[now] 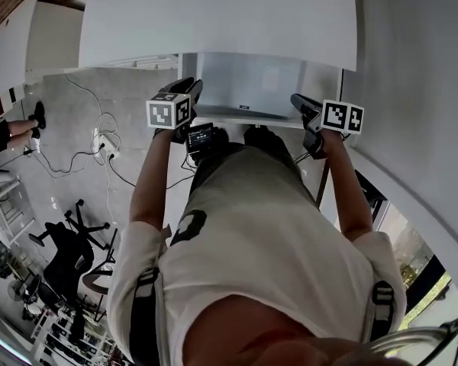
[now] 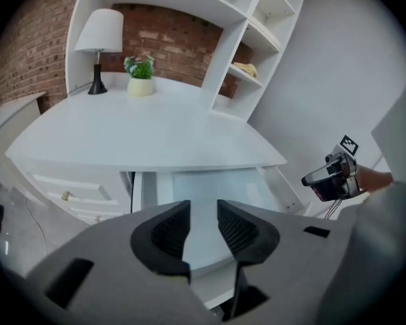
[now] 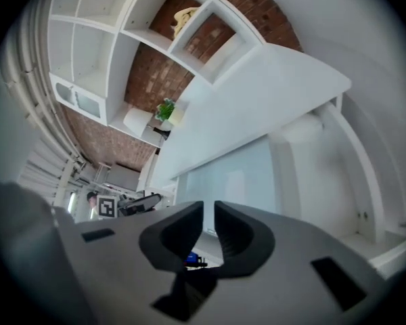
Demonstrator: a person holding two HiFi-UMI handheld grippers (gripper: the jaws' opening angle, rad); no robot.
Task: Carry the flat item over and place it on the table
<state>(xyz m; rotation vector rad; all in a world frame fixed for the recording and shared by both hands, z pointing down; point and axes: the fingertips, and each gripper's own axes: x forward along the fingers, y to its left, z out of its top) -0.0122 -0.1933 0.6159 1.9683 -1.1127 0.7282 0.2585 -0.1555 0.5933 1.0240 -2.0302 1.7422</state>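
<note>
the pale flat panel (image 1: 252,86) runs out of sight under the white table (image 1: 214,21)

**Bright, even light; fisheye views**

You see even light; the glossy white desk top (image 1: 214,17) washes out pale, with soft shadow beneath. Both gripper views bend strongly, blacken at corners and blur up close.

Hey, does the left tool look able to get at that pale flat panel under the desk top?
Probably yes. The pale flat panel lies straight ahead of the left tool, just below the desk top. The jaws stand slightly apart at its near end, and nothing blocks the way.
</note>
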